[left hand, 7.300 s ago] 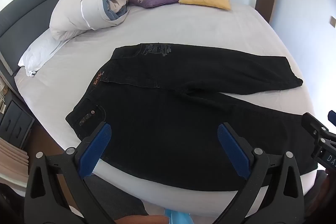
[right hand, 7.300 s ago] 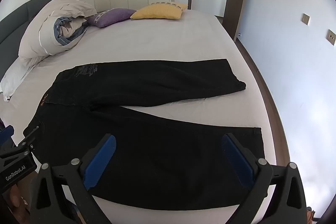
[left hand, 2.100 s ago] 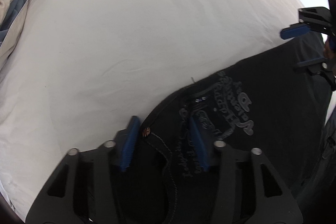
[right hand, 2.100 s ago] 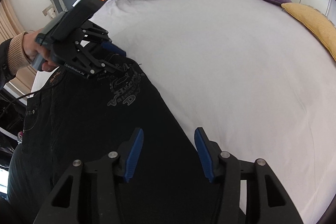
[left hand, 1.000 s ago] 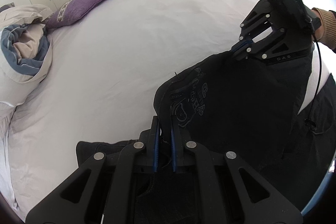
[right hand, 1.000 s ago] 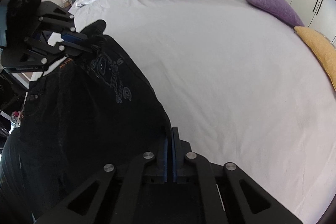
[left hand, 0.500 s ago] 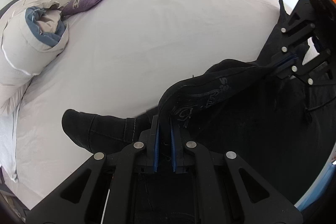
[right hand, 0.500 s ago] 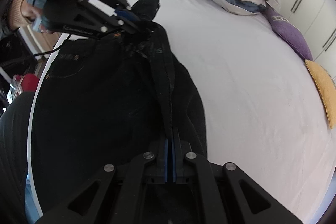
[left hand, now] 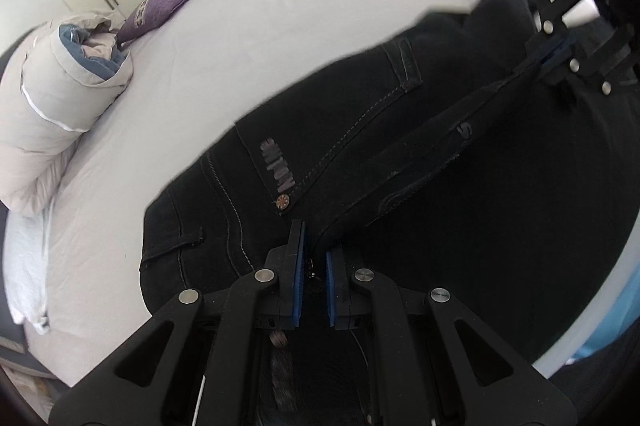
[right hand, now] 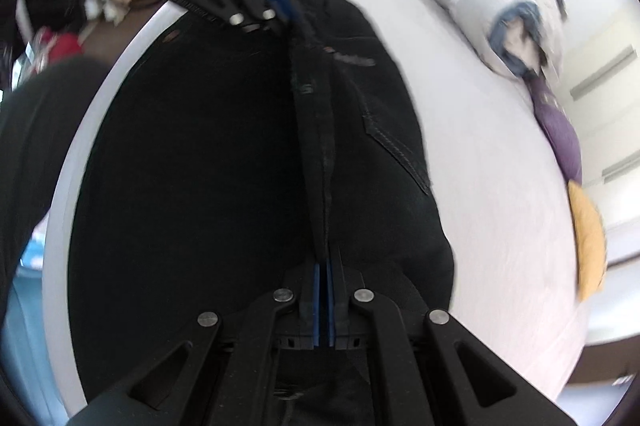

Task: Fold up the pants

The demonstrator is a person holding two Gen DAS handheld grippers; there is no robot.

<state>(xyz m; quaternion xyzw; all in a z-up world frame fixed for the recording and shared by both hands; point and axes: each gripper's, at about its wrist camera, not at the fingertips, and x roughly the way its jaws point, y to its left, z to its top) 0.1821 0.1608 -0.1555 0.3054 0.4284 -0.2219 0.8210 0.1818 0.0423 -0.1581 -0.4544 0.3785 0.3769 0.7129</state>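
Left claw point(left hand: 312, 258) is pinched narrow on the black pants point(left hand: 460, 226); a fold of the cloth runs up from between my blue pads point(left hand: 297, 290). Right claw point(right hand: 324, 290) is likewise clamped tight on the same fold, which stretches taut between the two claws. Pants: black denim, grey stitching, pocket seams and a belt loop showing, one small copper rivet just ahead of my left claw. They lie across the near edge of the white bed point(left hand: 240, 38), the held edge lifted above the rest of the cloth. Grey lettering printed beside the rivet, too distorted for me to read. On the taut fold one grey "S" is legible; the rest is hidden in the crease.
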